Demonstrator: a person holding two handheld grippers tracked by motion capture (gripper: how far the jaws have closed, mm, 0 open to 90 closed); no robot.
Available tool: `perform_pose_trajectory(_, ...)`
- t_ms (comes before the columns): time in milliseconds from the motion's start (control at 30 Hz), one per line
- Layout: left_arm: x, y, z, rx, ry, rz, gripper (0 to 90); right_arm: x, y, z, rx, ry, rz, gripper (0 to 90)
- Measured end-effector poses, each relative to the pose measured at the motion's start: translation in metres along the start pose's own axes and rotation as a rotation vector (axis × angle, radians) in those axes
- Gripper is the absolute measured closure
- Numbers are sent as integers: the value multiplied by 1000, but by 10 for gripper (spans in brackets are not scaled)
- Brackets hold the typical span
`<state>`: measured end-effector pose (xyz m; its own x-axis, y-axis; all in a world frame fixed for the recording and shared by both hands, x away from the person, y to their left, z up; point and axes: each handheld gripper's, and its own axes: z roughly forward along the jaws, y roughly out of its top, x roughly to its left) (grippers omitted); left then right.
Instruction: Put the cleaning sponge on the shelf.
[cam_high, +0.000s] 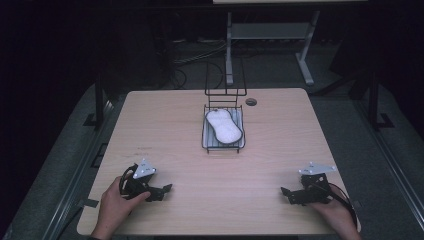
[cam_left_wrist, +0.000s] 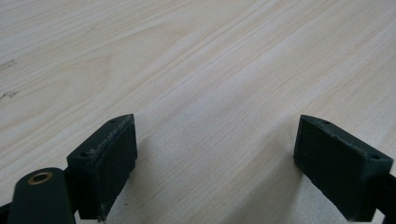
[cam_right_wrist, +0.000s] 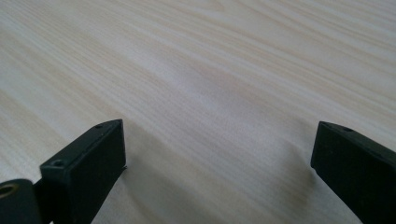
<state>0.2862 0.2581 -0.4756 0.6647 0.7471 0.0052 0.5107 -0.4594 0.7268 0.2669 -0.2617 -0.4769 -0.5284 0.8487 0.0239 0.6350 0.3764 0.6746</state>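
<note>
Dark floor and the legs of another desk are surrounding a pale wooden table (cam_high: 165, 140), whose four edges are all showing in the high view. Wide bare wood is lying open across the near half, between the two hands and out toward both side edges.

A black wire rack (cam_high: 223, 131) is sitting toward the far middle of the table, its tall back frame rising at the far edge, next to a small round grommet (cam_high: 251, 102). A white oblong sponge-like pad (cam_high: 224, 125) is lying inside the rack on its striped floor.

A left hand (cam_high: 114, 206) is holding the left gripper (cam_high: 161, 191) near the front left corner, and a right hand (cam_high: 334, 214) is holding the right gripper (cam_high: 290, 194) near the front right corner, both pointing inward toward each other.

Close up, the left gripper (cam_left_wrist: 215, 154) is showing its jaws spread wide with nothing between them but wood grain, and the right gripper (cam_right_wrist: 218, 161) is likewise standing wide apart over bare table.

Rack and pad are lying well apart from both grippers, farther up the table and between them.
</note>
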Motion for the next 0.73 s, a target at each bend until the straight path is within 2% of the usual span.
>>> perform_pose_trajectory(200, 0, 0, 0, 0, 0, 0, 127, 0, -6, -1, -10, -6, 12, 25)
perform_pose_trajectory(300, 0, 0, 0, 0, 0, -1, 127, 0, -10, -1, -41, -8, 16, 23)
perform_pose_trajectory(733, 0, 0, 0, 0, 0, 1, 127, 0, -10, -1, -39, -6, 13, 22)
